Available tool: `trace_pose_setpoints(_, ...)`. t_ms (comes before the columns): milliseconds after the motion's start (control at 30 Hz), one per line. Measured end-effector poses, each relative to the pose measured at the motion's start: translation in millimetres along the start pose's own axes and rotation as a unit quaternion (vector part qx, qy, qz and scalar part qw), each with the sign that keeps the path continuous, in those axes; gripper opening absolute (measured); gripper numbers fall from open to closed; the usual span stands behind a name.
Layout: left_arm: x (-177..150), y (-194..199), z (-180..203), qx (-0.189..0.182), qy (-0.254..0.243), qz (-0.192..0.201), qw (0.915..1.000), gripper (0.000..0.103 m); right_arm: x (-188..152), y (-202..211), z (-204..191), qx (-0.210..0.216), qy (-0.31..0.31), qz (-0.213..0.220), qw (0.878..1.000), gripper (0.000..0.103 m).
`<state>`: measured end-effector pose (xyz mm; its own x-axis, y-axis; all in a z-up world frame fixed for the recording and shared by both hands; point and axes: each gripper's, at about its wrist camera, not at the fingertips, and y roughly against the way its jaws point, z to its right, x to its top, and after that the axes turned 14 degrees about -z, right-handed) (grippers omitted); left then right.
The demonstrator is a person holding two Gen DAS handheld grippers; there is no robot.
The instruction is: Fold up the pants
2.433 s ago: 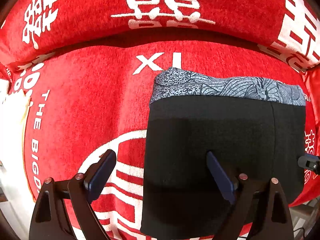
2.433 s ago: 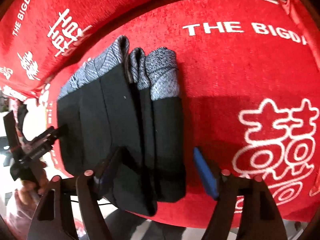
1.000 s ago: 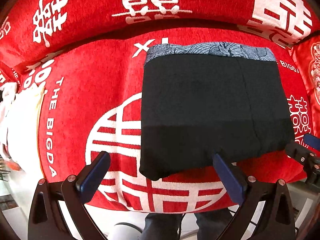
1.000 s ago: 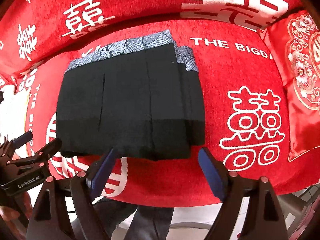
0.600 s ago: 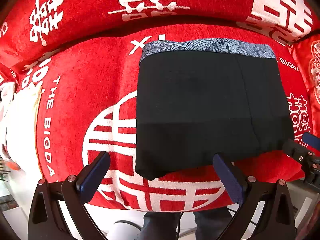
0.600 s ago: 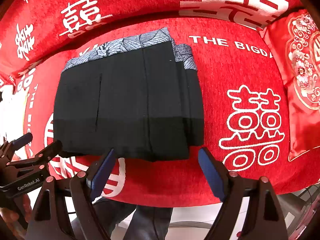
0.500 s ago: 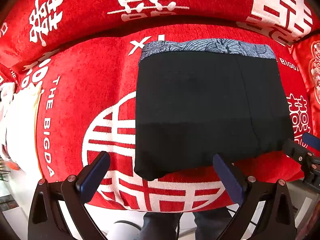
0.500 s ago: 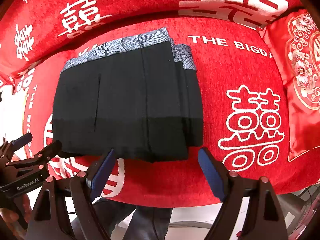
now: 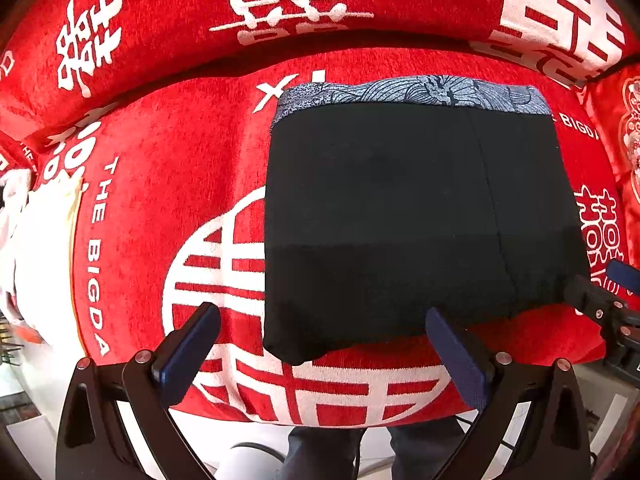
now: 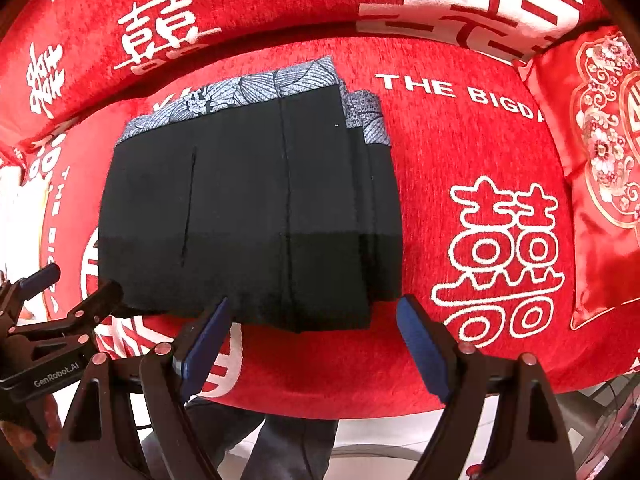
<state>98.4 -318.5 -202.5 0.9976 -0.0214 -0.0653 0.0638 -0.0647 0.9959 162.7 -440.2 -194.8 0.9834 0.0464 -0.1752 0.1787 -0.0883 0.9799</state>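
Black pants (image 9: 416, 216) lie folded into a compact rectangle on a red cushion (image 9: 168, 184) printed with white characters. A grey patterned waistband (image 9: 412, 94) runs along the far edge. In the right wrist view, stacked layers step out along the bundle's right side (image 10: 376, 216), and one near corner sags slightly over the cushion's front.

The left tool (image 9: 320, 354) hangs just in front of the bundle's near edge, its blue pads spread wide and holding nothing. The right tool (image 10: 316, 342) sits likewise at the near right corner, pads apart and empty.

The folding looks finished or nearly so; this seems the release stage. Any next move would likely only be squaring the offset layers on the right, or backing both tools off.
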Motion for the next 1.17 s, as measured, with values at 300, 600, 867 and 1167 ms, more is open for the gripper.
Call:
trace_pose_setpoints(300,3.1,0.7,4.3,0.009,-0.004,0.011,0.9999,0.103,5.5,-0.5,0.3,-0.002,-0.002,-0.003,1.000,0.086)
trace_pose_setpoints(600,6.3,-0.9,5.4,0.010,0.000,0.007,0.9999,0.103,7.6,-3.2,-0.4,-0.007,-0.001,-0.007,1.000,0.086)
trace_pose_setpoints(867,8.6,-1.5,3.9,0.005,0.008,0.009,0.9999,0.103,10.5,-4.8,-2.2,-0.006,0.002,-0.010,1.000,0.086)
trace_pose_setpoints(1167,9.4,2.0,7.3,-0.005,-0.009,0.024,0.9997,0.103,12.2,-6.7,-5.0,-0.008,0.004,-0.013,1.000,0.086)
